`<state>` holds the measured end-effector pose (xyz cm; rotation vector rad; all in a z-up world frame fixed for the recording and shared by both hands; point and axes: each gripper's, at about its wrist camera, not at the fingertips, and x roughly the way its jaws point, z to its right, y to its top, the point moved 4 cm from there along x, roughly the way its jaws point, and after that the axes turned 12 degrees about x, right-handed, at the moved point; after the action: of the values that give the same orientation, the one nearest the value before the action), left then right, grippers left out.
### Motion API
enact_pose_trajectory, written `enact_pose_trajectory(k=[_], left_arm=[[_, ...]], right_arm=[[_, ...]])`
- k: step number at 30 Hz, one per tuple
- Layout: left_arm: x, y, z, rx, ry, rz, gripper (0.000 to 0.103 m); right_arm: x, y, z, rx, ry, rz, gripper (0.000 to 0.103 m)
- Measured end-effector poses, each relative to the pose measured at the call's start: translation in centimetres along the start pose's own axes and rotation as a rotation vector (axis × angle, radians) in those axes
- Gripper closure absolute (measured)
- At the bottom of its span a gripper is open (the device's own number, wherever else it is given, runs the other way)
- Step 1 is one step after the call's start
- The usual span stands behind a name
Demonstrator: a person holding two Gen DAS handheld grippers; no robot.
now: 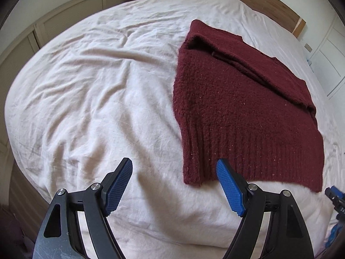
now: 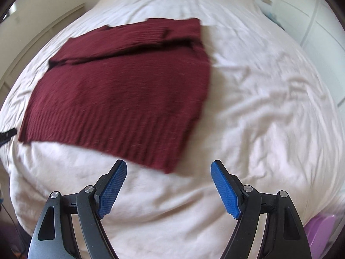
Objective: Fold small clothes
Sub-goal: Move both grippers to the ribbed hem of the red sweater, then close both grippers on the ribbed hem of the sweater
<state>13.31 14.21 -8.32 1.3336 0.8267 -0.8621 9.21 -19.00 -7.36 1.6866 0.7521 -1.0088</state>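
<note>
The right wrist view is smeared, so the maroon sweater [image 2: 120, 90] loses its knit texture there. In the left wrist view the right claw [image 1: 335, 196] is cut off by the picture's edge, and a purple thing [image 2: 319, 231] is too cropped to identify.

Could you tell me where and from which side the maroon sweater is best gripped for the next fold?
Probably at the ribbed hem of the maroon sweater, one near corner per tool, coming from the near edge of the bed. The hem lies flat and nearest both open tools, left tool and right tool, with the sleeves already folded in.
</note>
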Motion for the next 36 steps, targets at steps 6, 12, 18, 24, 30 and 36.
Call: enact_pose_trajectory(k=[6,12,18,24,30,36], left_arm=[[2.1,1.0,-1.2,-0.067,-0.068,-0.040,0.027],[3.8,1.3,-1.9,-0.109,-0.128,-0.066,0.027],[4.7,1.6,-1.6,-0.108,-0.210,-0.065,0.029],[5.2,1.8,-0.2,-0.100,-0.324,-0.061,0.029],[5.4,2.2,0.6,-0.144,-0.446,-0.044,0.031],[5.2,2.2,0.8,-0.165,-0.487,-0.037,0.034]], right_arm=[[2.0,0.8,1.7,0.070,0.058,-0.054,0.021],[4.5,1.1,1.2,0.110,0.157,-0.123,0.022],[6.2,1.1,0.9,0.158,0.241,-0.162,0.022],[6.6,1.2,1.8,0.212,0.296,-0.163,0.037],[6.7,1.1,2.1,0.237,0.343,-0.169,0.054],[6.8,1.2,2.3,0.259,0.386,-0.176,0.065]])
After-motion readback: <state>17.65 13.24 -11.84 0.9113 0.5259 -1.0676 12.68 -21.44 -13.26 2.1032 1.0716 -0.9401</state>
